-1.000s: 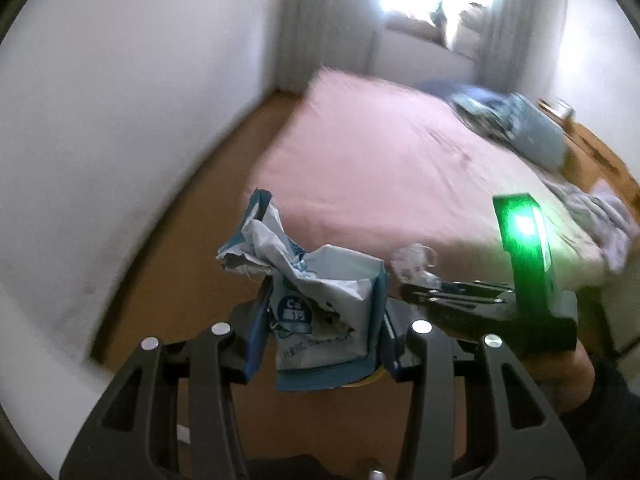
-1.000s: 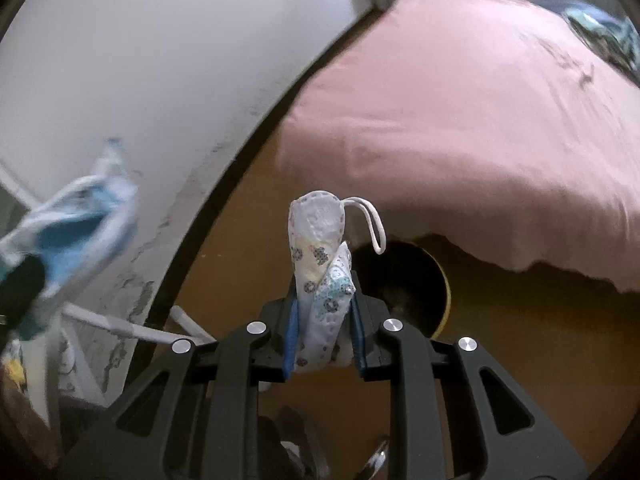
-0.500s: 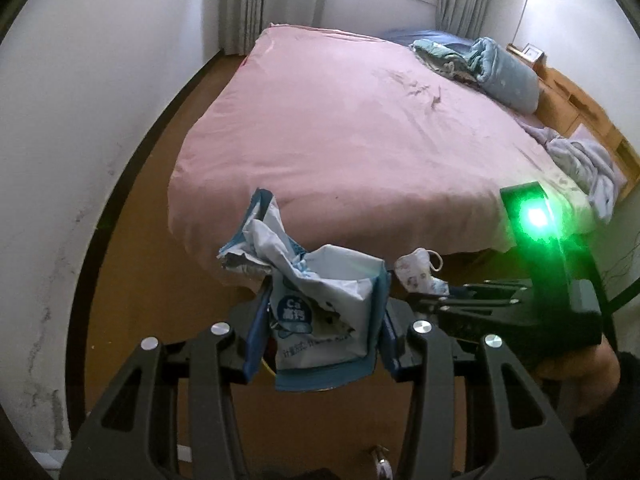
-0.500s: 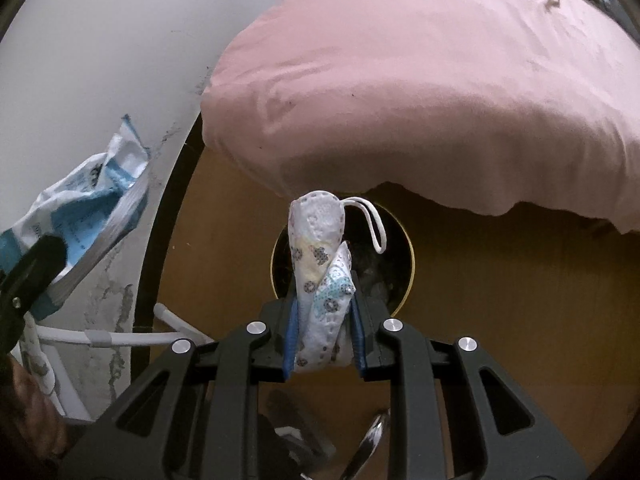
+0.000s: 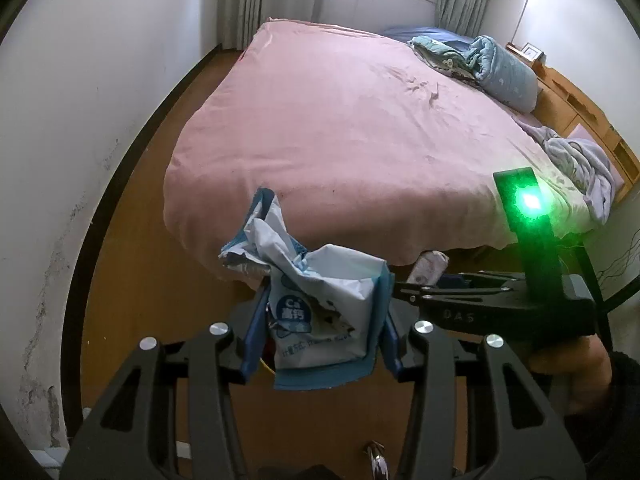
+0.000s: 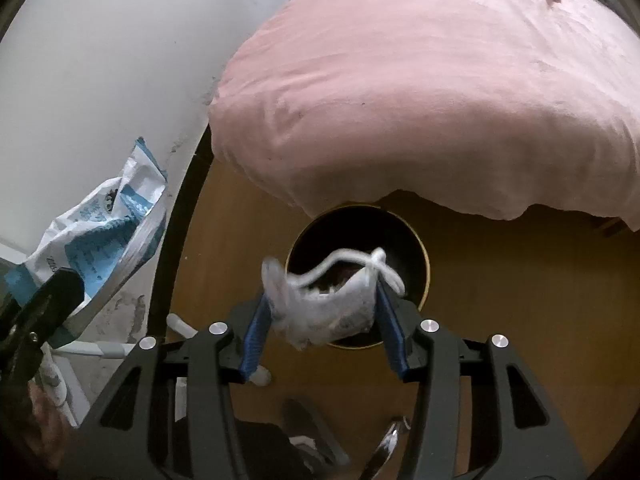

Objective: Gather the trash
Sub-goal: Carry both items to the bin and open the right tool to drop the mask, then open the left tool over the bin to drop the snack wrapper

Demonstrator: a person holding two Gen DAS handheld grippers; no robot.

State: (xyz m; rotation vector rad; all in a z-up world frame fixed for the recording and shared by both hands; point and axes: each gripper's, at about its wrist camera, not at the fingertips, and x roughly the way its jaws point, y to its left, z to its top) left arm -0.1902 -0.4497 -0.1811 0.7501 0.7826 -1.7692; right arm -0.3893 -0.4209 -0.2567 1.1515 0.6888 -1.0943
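Both wrist views downward, sharing pink bed [image 5: 360,120] edge.

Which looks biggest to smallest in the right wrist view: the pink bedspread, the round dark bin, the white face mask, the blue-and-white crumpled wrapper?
1. Pink bedspread, by far.
2-4. Round dark bin, blue-and-white crumpled wrapper and white face mask look alike; the mask and wrapper are nearer the camera, so I won't rank them.

Two grippers [image 5: 320,328] [image 6: 322,322], one wrapper [image 5: 320,308], one mask [image 6: 328,304], one bin [image 6: 416,248], one bed [image 5: 360,128].
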